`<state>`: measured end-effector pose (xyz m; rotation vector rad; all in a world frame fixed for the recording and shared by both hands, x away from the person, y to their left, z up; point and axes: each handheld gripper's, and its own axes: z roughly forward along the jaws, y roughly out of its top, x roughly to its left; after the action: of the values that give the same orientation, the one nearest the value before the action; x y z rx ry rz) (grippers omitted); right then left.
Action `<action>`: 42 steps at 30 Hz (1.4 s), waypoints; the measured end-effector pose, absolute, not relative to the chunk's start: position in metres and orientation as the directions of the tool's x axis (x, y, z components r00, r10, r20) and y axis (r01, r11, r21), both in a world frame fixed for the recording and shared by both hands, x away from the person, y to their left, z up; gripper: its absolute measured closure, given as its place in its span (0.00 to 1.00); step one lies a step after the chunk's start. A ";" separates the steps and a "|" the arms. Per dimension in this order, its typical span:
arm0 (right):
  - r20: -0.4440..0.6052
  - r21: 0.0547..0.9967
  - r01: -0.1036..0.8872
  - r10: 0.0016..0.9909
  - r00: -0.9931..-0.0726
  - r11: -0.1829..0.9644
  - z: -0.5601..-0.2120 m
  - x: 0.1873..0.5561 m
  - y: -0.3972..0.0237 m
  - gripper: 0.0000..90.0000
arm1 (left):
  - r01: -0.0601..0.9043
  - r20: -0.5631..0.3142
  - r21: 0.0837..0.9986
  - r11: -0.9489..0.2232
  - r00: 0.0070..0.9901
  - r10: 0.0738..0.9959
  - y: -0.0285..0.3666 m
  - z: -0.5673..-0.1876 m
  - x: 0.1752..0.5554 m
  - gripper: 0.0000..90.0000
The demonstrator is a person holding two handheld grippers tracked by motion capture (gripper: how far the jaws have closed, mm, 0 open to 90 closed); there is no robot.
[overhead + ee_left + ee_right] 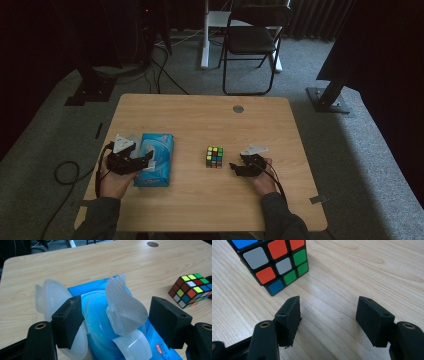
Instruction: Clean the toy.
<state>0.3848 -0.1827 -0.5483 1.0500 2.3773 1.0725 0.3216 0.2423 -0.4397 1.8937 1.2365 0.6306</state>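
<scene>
- Dim room behind: grey carpet, a black folding chair (pixel 252 40) past the far edge of the table, cables on the floor at the left.
- Light wood table (pixel 200 125) with a small round grey cap (pixel 238 108) near its far edge.
- Blue wet-wipes pack (pixel 154 159) lies flat on the table's left part, long side running away from the person.
- Left gripper (pixel 148 159) held in the person's left hand (pixel 116 181), reaching onto the pack from its left side.
- In the left gripper view the jaws stand wide apart over the pack (pixel 120 322); neither pad presses on anything.
- One white wipe (pixel 125 307) sticks up out of the pack's opening, curled over at the top, standing free between the two jaws and touching neither.
- Clear plastic lid (pixel 50 297) of the pack is flipped open, behind and partly under the left-hand jaw in that view.
- Rubik's cube (pixel 214 156) stands near the table's middle, well apart from the pack, to its right.
- Right gripper (pixel 234 168) in the right hand (pixel 261 181) rests low at the table just right of the cube, pointing toward it.
- Right gripper view: jaws apart, bare wood between them, the cube (pixel 272 262) just ahead and to the left, not touched.
</scene>
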 end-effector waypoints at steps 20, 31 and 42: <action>0.005 0.749 0.492 0.739 -0.674 0.444 -0.548 0.385 -0.182 0.40 | 0.570 0.020 0.774 -0.274 0.410 0.912 0.226 -0.454 0.331 0.64; 0.005 0.749 0.492 0.739 -0.674 0.444 -0.548 0.385 -0.182 0.40 | 0.590 0.038 0.752 -0.294 0.406 0.913 0.222 -0.455 0.335 0.92; 0.004 0.748 0.492 0.738 -0.675 0.445 -0.548 0.385 -0.183 0.40 | 0.587 0.017 0.764 -0.268 0.396 0.918 0.227 -0.448 0.337 0.98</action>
<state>0.3846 -0.1825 -0.5483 1.0510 2.3782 1.0722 0.3367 0.2265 -0.4485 1.9702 1.2849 0.6172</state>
